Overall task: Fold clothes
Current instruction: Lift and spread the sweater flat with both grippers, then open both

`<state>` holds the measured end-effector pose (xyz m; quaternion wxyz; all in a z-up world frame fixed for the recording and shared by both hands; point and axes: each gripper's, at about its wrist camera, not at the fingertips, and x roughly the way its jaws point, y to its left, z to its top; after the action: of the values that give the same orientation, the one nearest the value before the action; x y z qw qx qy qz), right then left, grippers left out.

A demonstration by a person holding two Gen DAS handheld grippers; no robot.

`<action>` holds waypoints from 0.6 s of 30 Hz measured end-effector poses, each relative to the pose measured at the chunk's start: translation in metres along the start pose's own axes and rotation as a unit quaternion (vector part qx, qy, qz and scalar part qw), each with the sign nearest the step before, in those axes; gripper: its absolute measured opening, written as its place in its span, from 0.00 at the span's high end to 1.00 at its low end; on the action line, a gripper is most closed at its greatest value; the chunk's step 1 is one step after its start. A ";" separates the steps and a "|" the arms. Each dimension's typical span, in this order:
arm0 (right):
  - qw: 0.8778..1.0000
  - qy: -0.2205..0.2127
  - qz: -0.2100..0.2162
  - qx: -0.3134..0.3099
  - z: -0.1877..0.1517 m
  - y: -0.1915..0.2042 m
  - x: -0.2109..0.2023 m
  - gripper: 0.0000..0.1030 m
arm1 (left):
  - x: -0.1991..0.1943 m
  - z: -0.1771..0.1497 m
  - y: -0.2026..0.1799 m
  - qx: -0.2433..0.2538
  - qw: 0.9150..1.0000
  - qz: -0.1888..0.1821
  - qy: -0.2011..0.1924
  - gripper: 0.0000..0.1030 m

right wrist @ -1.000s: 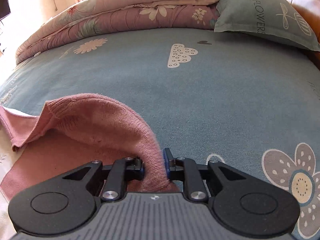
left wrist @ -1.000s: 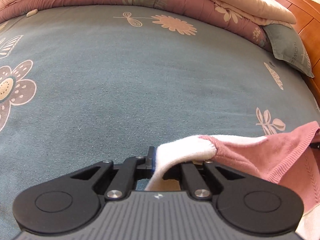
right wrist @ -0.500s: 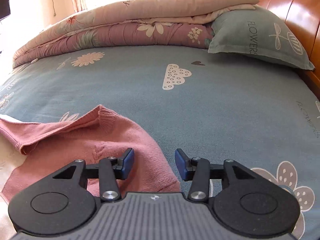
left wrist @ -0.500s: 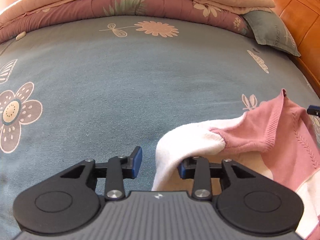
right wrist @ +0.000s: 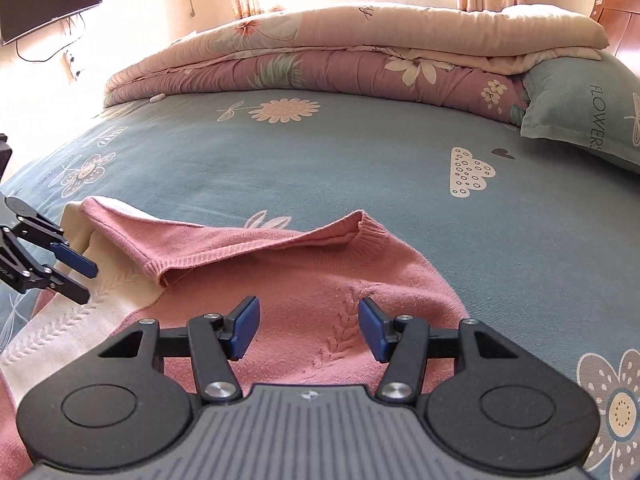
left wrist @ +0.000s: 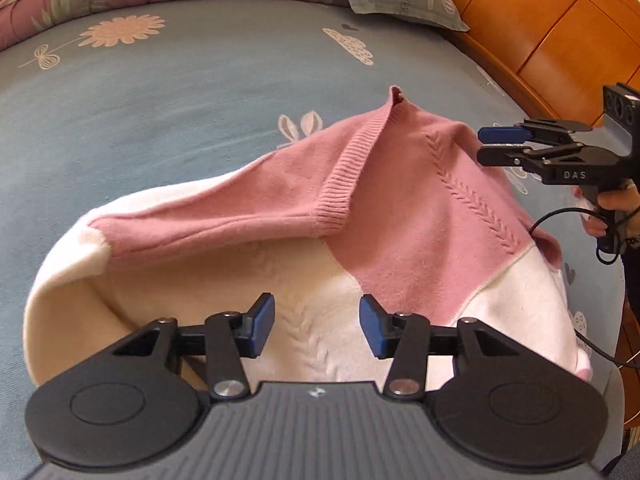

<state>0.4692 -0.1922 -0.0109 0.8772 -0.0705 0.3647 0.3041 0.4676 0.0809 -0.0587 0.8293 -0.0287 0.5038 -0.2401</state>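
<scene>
A pink and cream knitted sweater (left wrist: 400, 208) lies folded over on the blue flowered bed sheet (left wrist: 160, 112); a pink sleeve (left wrist: 224, 220) with a ribbed cuff crosses its cream body. My left gripper (left wrist: 317, 326) hovers above the cream part, its jaws opening, nothing between them. My right gripper (right wrist: 308, 328) hangs over the pink part of the sweater (right wrist: 320, 280), jaws also opening and empty. Each gripper shows in the other's view: the right gripper (left wrist: 500, 144) at the sweater's right edge, held by a hand, the left gripper (right wrist: 78, 278) at the far left.
A folded pink and cream quilt (right wrist: 340, 52) lies along the far side of the bed, with a blue-green pillow (right wrist: 588, 112) at its right end. A wooden headboard (left wrist: 552, 32) bounds the right side. A cable (left wrist: 560, 220) hangs from the right gripper.
Both grippers let go of the sweater, opened and pulled back and up. The sleeve and folded edge now rest on the sweater's body.
</scene>
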 end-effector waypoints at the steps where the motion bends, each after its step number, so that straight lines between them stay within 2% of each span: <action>1: 1.000 -0.001 -0.003 -0.001 -0.002 -0.001 -0.004 0.41 | 0.010 0.007 0.002 -0.007 1.000 0.001 -0.002 0.54; 3: 1.000 -0.004 -0.009 -0.003 -0.005 -0.004 -0.012 0.41 | 0.023 0.023 0.012 -0.034 0.999 0.015 -0.021 0.55; 5: 1.000 -0.003 -0.014 0.004 -0.010 -0.010 -0.019 0.40 | 0.024 0.037 0.025 -0.071 0.995 0.023 -0.060 0.57; 8: 1.000 0.002 -0.021 0.019 -0.024 -0.018 -0.029 0.40 | 0.014 0.050 0.046 -0.131 0.982 0.039 -0.129 0.55; 11: 0.999 0.015 -0.022 0.028 -0.040 -0.019 -0.035 0.40 | 0.010 0.050 0.051 -0.152 0.976 0.067 -0.139 0.55; 15: 0.999 0.021 -0.024 0.030 -0.061 -0.012 -0.051 0.40 | -0.009 0.041 0.042 -0.135 0.975 0.098 -0.145 0.55; 16: 0.999 0.022 -0.021 0.031 -0.067 -0.009 -0.056 0.40 | -0.016 0.040 0.043 -0.138 0.974 0.099 -0.149 0.55; 18: 0.999 0.024 -0.014 0.033 -0.078 -0.002 -0.068 0.37 | -0.029 0.037 0.043 -0.147 0.978 0.067 -0.135 0.54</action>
<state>0.3870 -0.2535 -0.0211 0.8742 -0.0540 0.3950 0.2773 0.5044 0.1238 -0.0291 0.8905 -0.1483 0.4180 -0.1011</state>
